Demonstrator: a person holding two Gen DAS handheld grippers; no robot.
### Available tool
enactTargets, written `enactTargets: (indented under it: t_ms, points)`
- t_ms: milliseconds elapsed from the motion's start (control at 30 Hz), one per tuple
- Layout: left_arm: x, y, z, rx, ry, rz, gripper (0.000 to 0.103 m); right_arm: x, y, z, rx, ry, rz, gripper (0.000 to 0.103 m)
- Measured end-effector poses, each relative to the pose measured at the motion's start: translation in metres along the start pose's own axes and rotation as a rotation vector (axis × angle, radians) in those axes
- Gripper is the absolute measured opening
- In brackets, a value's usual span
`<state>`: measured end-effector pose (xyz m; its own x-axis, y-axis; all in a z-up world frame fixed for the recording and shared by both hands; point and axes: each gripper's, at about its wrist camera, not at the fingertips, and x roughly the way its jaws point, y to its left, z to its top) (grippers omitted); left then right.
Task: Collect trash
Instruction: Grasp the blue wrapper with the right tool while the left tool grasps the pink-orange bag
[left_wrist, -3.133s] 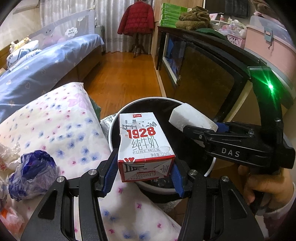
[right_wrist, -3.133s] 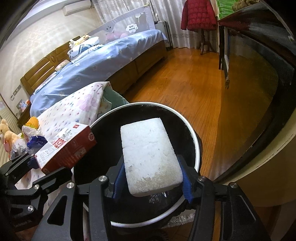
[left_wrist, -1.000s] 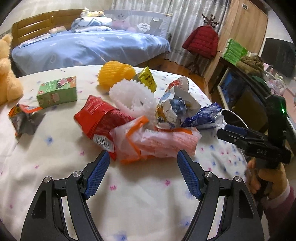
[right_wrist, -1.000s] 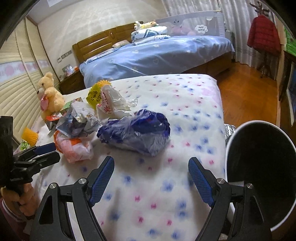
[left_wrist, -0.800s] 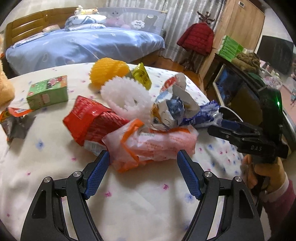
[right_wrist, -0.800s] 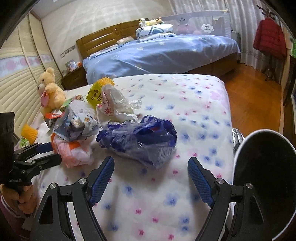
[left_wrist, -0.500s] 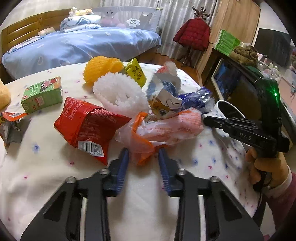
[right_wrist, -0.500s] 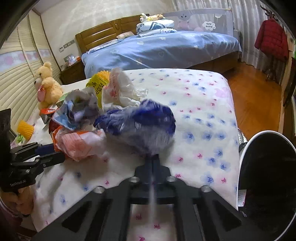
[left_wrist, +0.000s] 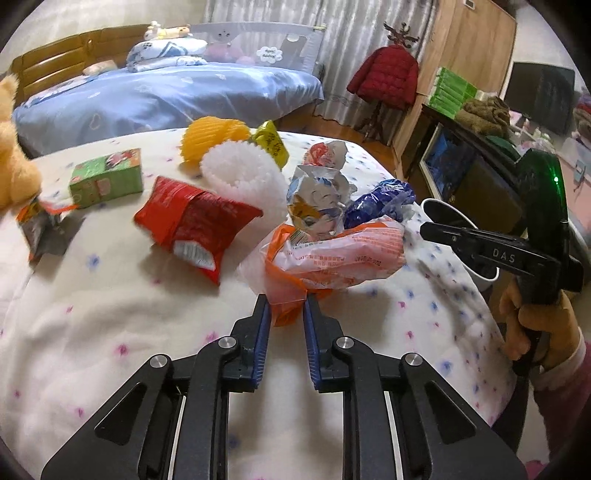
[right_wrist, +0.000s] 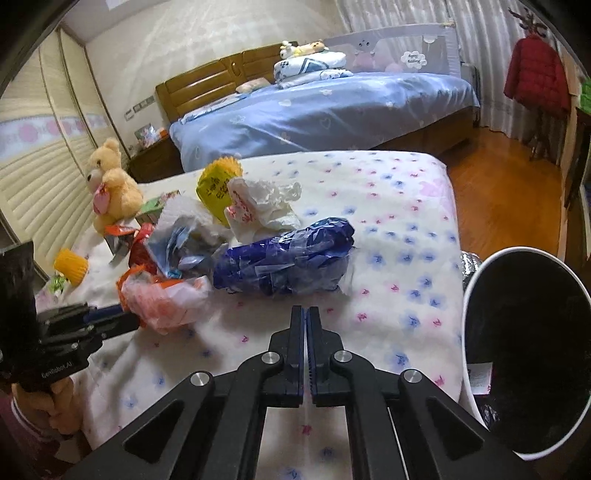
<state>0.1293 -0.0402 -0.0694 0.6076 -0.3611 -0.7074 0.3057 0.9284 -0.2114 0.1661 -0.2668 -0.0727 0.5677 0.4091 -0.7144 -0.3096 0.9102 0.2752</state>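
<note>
Trash lies in a heap on the flowered bed cover (left_wrist: 92, 314). My left gripper (left_wrist: 286, 308) is closing, and its blue pads pinch the tail of an orange and pink plastic bag (left_wrist: 332, 254). My right gripper (right_wrist: 306, 314) is shut, its tips just short of a crumpled blue plastic bag (right_wrist: 288, 258); I see nothing of the bag between the pads. In the left wrist view the right gripper (left_wrist: 424, 227) reaches in from the right, close to the blue bag (left_wrist: 380, 199). The black bin's white rim (right_wrist: 467, 295) stands at the bed's right edge.
Behind the orange bag lie a red packet (left_wrist: 195, 229), a white foam net (left_wrist: 240, 177), a yellow foam net (left_wrist: 210, 142), a green carton (left_wrist: 107, 177) and a crumpled printed wrapper (left_wrist: 317, 203). A teddy bear (right_wrist: 110, 184) sits at the far left. A person's hand (left_wrist: 539, 328) holds the right gripper.
Both grippers stood wide open a second ago and have shut. The left one came forward onto the orange bag's tail; the blue bag now lies stretched out longer.
</note>
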Motion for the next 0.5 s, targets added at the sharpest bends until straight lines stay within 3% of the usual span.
enactTargets:
  t_ms: [67,100,133,167,333,400,467,500]
  points:
    - [-0.005,0.002,-0.003,-0.015,-0.009,0.004,0.016,-0.001,0.000,0.001,0.009,-0.006,-0.001,0.008]
    - [-0.007,0.003,-0.004,-0.020,-0.010,0.003,0.016,-0.001,-0.002,0.001,0.024,-0.009,-0.010,0.020]
    - [-0.008,0.004,-0.005,-0.028,-0.010,0.001,0.016,-0.001,-0.003,0.002,0.034,-0.015,-0.017,0.039]
    - [-0.009,0.004,-0.007,-0.031,-0.008,-0.003,0.016,-0.001,-0.003,0.003,0.039,-0.021,-0.024,0.047]
    - [-0.007,-0.002,-0.011,-0.019,0.008,-0.021,0.016,0.014,-0.010,0.017,0.077,-0.027,-0.039,0.061]
    - [-0.006,-0.004,-0.013,-0.016,0.015,-0.028,0.016,0.025,-0.011,0.019,0.077,-0.003,-0.038,0.061]
    - [-0.006,-0.006,-0.015,-0.016,0.018,-0.030,0.016,0.036,-0.014,0.019,0.097,0.024,0.000,0.048]
    - [-0.006,-0.006,-0.016,-0.018,0.020,-0.031,0.016,0.039,-0.014,0.018,0.101,0.031,0.015,0.012]
